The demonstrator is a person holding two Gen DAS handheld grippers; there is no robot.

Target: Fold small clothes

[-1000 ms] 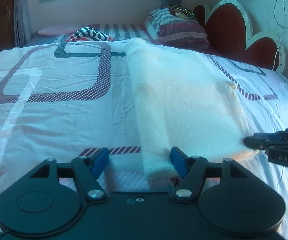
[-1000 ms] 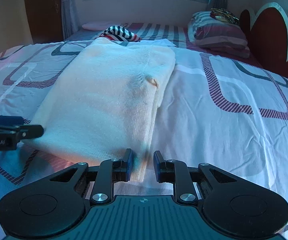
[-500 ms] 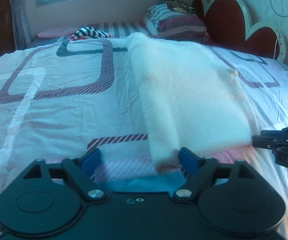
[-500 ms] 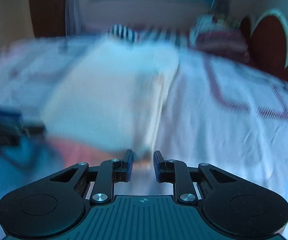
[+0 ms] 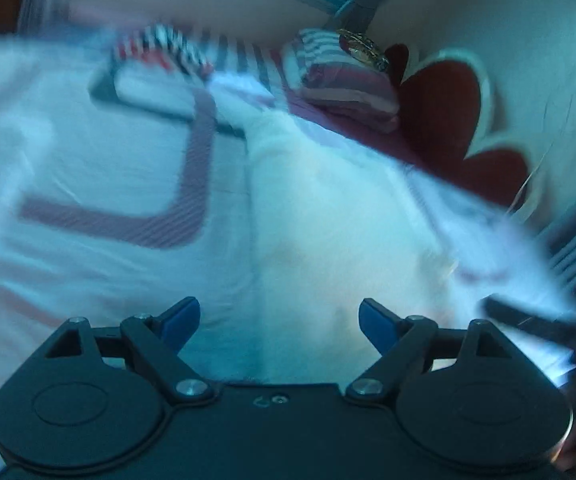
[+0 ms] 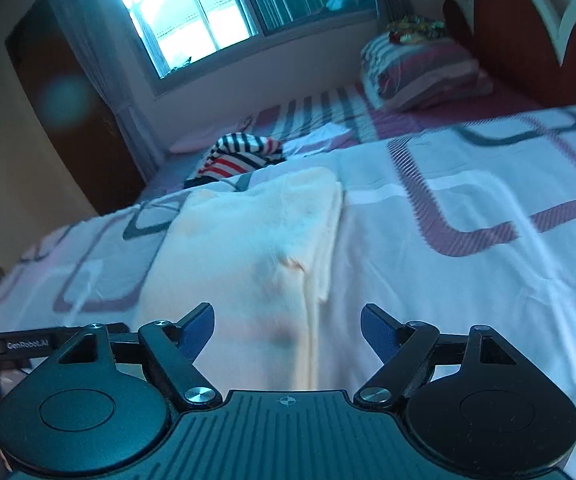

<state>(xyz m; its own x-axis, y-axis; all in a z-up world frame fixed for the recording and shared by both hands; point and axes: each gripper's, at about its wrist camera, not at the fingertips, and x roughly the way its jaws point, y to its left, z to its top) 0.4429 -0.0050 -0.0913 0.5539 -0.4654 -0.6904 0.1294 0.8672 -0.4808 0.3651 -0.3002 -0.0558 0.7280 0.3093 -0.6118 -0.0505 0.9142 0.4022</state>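
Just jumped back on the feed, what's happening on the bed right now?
A person is folding clothes on the bed with a claw in each hand. The cream garment lies folded into a long strip on the bedspread. Both claws are over its near end: the left claw is open, and the right claw has just been opening, with nothing pinched in either. A striped garment waits further up the bed, near the pillows.

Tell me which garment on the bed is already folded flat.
The cream garment, lying flat in a neat rectangle just ahead of the open right gripper. The striped garment beyond it, nearer the window, sits in a crumpled heap.
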